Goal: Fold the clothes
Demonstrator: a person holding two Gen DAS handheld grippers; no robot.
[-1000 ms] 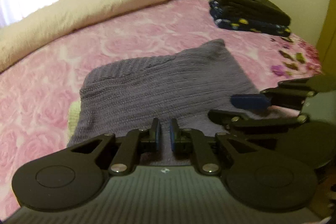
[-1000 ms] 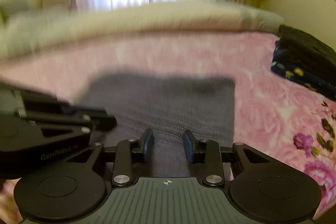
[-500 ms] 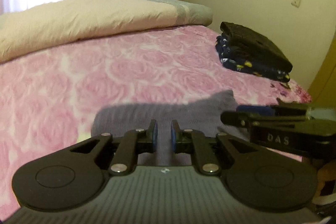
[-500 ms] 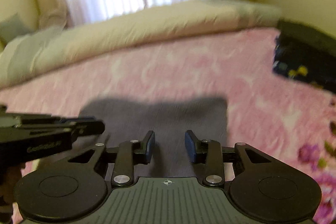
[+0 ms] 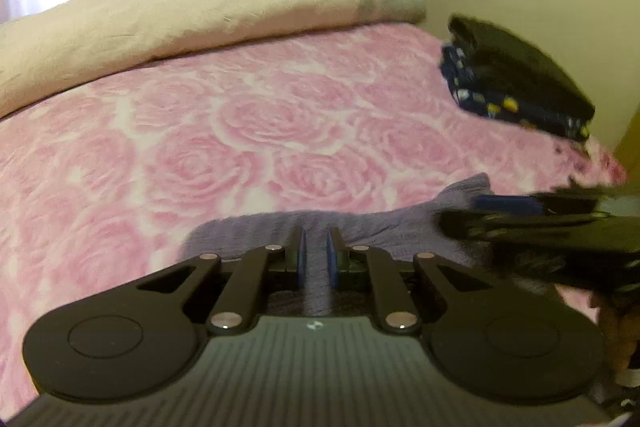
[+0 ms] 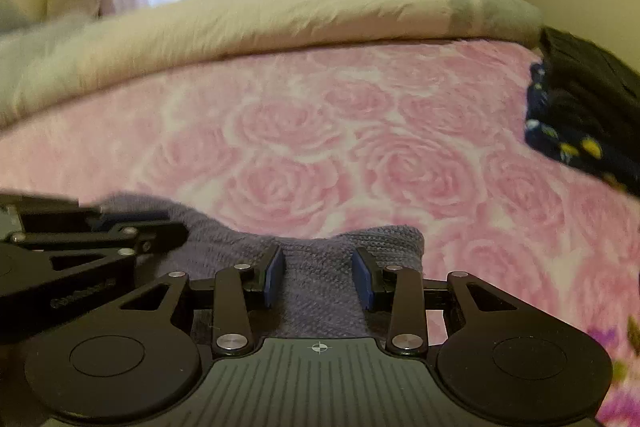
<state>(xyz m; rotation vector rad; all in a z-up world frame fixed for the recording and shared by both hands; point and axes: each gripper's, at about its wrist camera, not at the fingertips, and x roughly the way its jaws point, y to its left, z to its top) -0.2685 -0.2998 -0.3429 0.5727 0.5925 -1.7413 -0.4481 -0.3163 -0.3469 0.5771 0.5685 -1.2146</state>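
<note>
A bed (image 6: 320,131) with a pink rose cover carries a cream duvet (image 6: 256,23) along its far side. Dark folded clothes (image 5: 516,79) are stacked at the right edge. A purple knit (image 6: 320,279) lies nearest. The left tongs (image 5: 315,254), nearly closed, pinch the knit; the right tongs (image 6: 319,277) stand wide open over it.

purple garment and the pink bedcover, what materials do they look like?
Purple garment: knitted, likely wool or acrylic yarn; matte, with visible ribbed rows of stitches. Pink bedcover: looks like plush fleece or embossed soft pile, matte, with a raised rose pattern and fuzzy relief edges. Fibre type cannot be confirmed from either view.
</note>
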